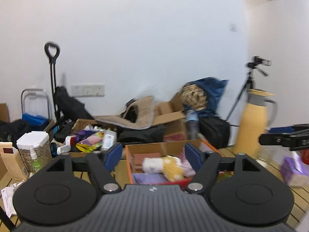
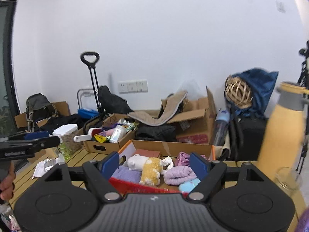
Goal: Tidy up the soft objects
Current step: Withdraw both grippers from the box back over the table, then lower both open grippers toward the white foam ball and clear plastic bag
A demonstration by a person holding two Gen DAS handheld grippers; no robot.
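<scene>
An orange-edged cardboard box (image 2: 170, 147) stands on the wooden table and holds soft things: a white and yellow plush toy (image 2: 146, 167), a folded purple towel (image 2: 127, 175), a lilac fluffy roll (image 2: 178, 174), a light blue sock (image 2: 189, 186) and a pink cloth (image 2: 182, 157). The box (image 1: 154, 147) and plush (image 1: 164, 166) also show, blurred, in the left wrist view. My left gripper (image 1: 153, 155) is open and empty in front of the box. My right gripper (image 2: 154, 164) is open and empty above the box's near edge.
A yellow thermos jug (image 2: 282, 127) and a clear glass (image 2: 287, 177) stand at the right. A purple tissue pack (image 1: 293, 171) lies on the table. A second cardboard box (image 2: 108, 135) of mixed items and a lidded food container (image 2: 66, 136) sit at the left.
</scene>
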